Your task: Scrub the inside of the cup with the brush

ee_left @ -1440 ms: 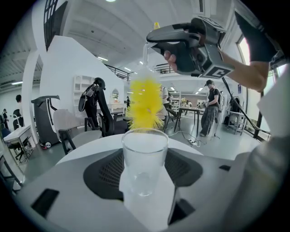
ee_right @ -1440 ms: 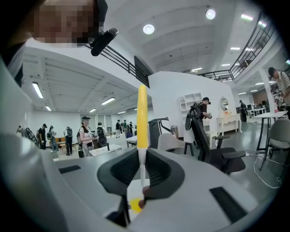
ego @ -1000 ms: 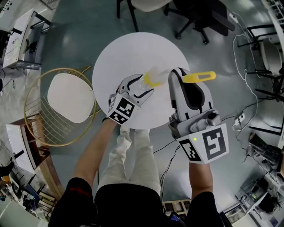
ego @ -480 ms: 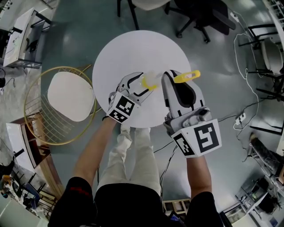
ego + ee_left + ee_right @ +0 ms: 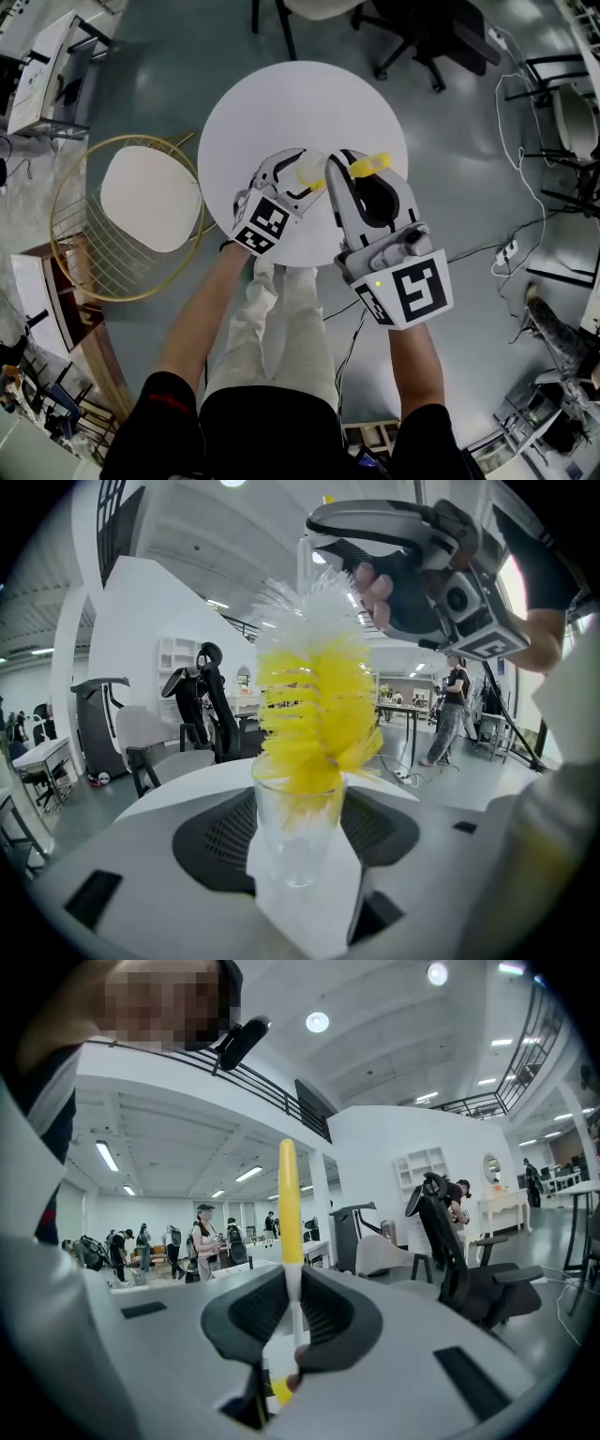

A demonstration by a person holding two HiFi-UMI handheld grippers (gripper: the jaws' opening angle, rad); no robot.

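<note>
Head view: one cup (image 5: 309,167) is held over one round table (image 5: 281,103) by the left gripper (image 5: 298,178); one brush (image 5: 371,165), by the right gripper (image 5: 339,171).
Left gripper view: cup is clamped between two jaws, yellow bristles sunk in its mouth.
Right gripper view: brush handle is pinched between two jaws.

A round white table (image 5: 281,103) stands on a glossy grey floor (image 5: 169,75), with a gold wire chair (image 5: 150,202) with a white seat just to its left, a black office chair (image 5: 441,33) beyond it, and white cables (image 5: 514,141) trailing on the right.
</note>
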